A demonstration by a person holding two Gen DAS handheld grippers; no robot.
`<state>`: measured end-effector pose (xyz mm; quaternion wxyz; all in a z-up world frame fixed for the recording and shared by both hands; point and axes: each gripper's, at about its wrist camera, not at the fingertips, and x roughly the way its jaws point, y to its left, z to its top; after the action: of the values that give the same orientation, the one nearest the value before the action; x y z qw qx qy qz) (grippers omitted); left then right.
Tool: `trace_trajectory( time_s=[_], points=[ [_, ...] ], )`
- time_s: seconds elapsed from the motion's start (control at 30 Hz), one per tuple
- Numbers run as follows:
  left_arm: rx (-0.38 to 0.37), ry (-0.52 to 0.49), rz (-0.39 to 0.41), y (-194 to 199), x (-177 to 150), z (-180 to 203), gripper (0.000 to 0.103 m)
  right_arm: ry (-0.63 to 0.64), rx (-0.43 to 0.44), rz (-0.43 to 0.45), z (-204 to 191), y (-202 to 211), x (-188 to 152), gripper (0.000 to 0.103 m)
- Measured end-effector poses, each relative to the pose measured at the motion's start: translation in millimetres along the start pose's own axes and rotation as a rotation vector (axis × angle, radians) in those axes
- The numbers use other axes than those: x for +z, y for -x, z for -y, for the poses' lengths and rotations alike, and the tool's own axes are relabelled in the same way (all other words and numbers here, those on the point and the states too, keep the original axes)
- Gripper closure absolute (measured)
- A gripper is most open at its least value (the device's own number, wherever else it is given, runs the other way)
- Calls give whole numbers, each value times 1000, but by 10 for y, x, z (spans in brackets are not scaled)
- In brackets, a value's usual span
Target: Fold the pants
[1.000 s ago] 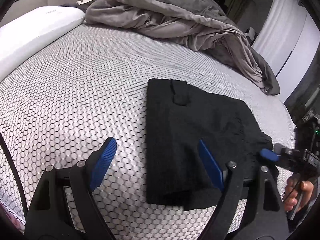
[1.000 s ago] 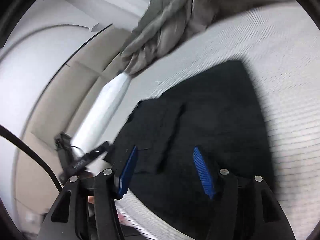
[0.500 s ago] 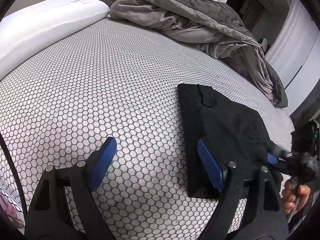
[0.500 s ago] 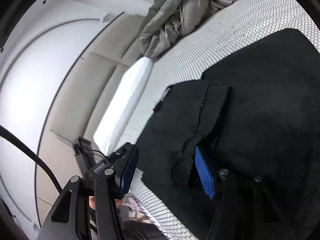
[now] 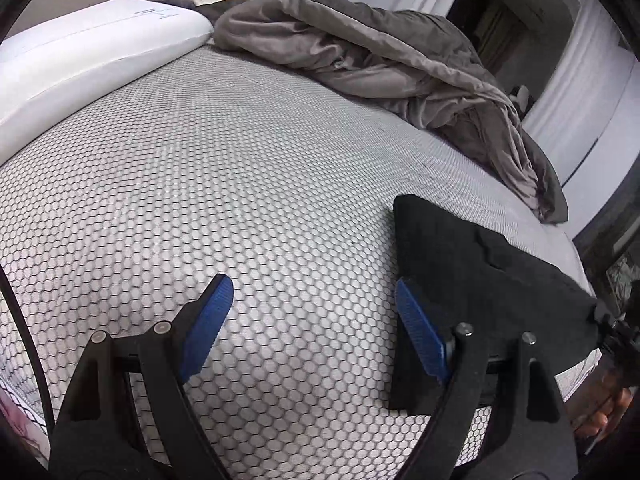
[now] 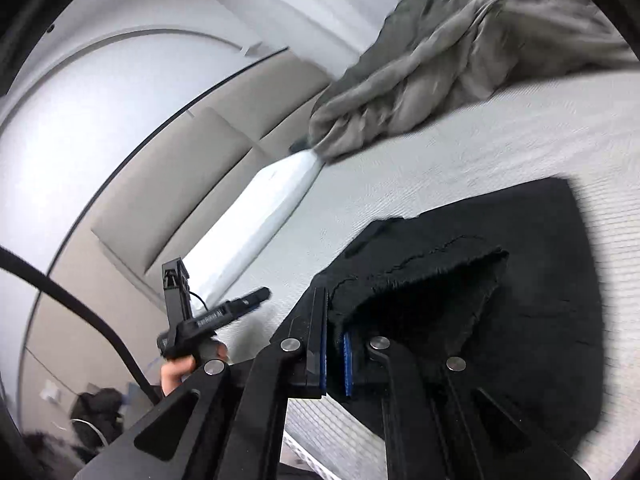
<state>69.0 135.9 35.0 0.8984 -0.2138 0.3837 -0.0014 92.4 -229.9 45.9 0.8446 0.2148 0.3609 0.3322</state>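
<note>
The black pants (image 5: 472, 280) lie folded flat on the honeycomb-patterned bed at the right of the left wrist view. My left gripper (image 5: 312, 332) is open and empty, its right finger at the pants' left edge. In the right wrist view my right gripper (image 6: 335, 354) is shut on a raised edge of the pants (image 6: 520, 280), lifting a fold of the waistband end above the flat part. My left gripper (image 6: 224, 312) shows at the left of that view.
A crumpled grey blanket (image 5: 380, 60) lies across the far side of the bed. A white pillow (image 5: 80, 52) is at the far left by the headboard. The bed's near edge (image 6: 320, 440) runs just under the right gripper.
My right gripper has closed on the pants' edge and lifted it. My left gripper has shifted left, so the pants now sit further right in its view.
</note>
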Motion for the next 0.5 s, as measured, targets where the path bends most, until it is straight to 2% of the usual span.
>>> trace_trajectory(
  time_s=[0.07, 0.1, 0.13, 0.2, 0.3, 0.43, 0.5],
  points=[
    [2, -34, -27, -104, -38, 128, 22, -36, -123, -26, 326, 108, -118, 97],
    [3, -50, -41, -157, -58, 193, 22, -72, -172, -66, 515, 68, -196, 97],
    [2, -69, -54, -210, -78, 261, 22, -108, -194, -101, 668, 28, -274, 97],
    [-14, -112, -83, -326, -130, 434, 22, -178, -175, -175, 944, -132, -469, 96],
    [-25, -158, -111, -456, -197, 660, 22, -152, -164, -166, 931, -123, -500, 96],
    [-53, -191, -145, -560, -278, 845, 22, -131, -179, -146, 868, 98, -473, 82],
    [-68, -227, -185, -608, -351, 938, 31, -119, -204, -112, 845, 199, -438, 72]
  ],
)
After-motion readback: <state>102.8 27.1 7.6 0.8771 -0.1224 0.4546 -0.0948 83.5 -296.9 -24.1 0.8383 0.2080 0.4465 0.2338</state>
